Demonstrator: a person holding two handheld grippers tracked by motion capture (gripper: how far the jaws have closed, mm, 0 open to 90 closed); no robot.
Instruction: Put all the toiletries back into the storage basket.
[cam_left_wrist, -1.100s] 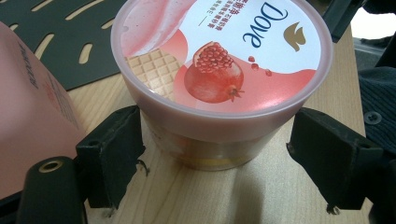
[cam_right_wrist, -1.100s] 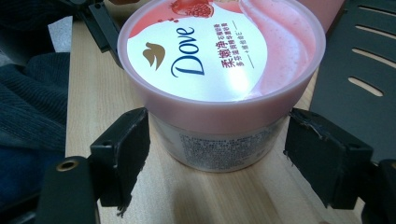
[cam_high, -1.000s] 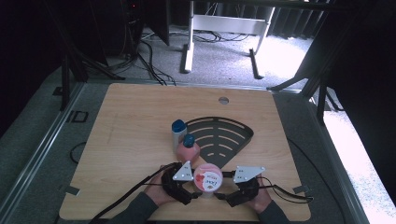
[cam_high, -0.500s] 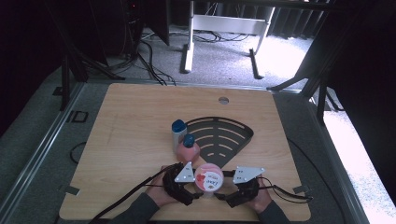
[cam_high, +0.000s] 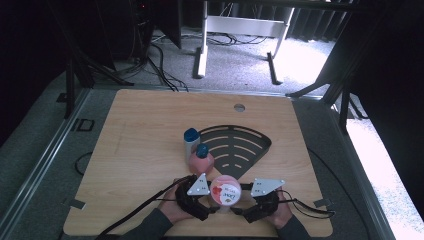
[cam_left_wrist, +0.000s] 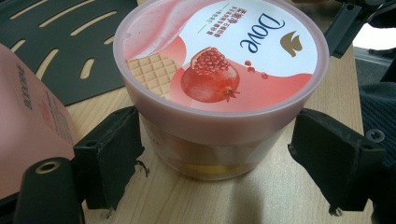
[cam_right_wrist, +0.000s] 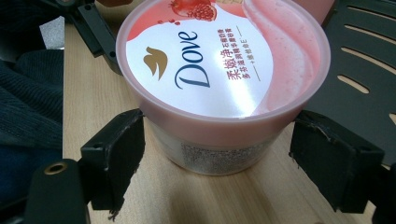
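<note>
Between both tongs' open jaws, tub (cam_left_wrist: 219, 88)

Tub (cam_high: 225, 192) between both hand-held grippers, bottles (cam_high: 201, 159) behind, mat (cam_high: 235, 145) beyond

Left gripper view: pink bottle (cam_left_wrist: 28, 116) cut off by left picture edge, cap out of frame, label print too blurred to read. Tub (cam_left_wrist: 219, 84) base rear hidden behind own body; small label script illegible. Contact between jaws and tub wall not resolvable, either gripper view. High view: tub lid text too small to read; forearms cut off at bottom edge; blue-capped bottle (cam_high: 191, 142) lower part hidden behind pink bottle.
</note>
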